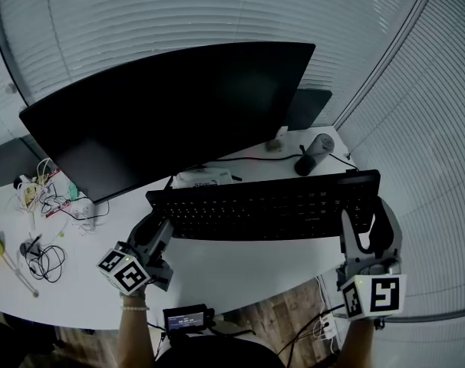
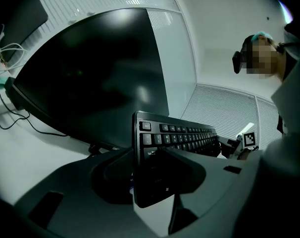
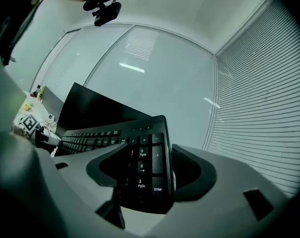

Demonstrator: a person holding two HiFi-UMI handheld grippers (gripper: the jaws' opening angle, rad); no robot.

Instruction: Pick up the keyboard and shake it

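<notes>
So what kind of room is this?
Most likely an office. There's a big dark monitor on a white desk, a black keyboard in front of it, and slatted blinds behind and to the side.

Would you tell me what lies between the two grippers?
The keyboard spans it, one end in the jaws of the left gripper, the other in the right gripper; the head view shows this.
</notes>
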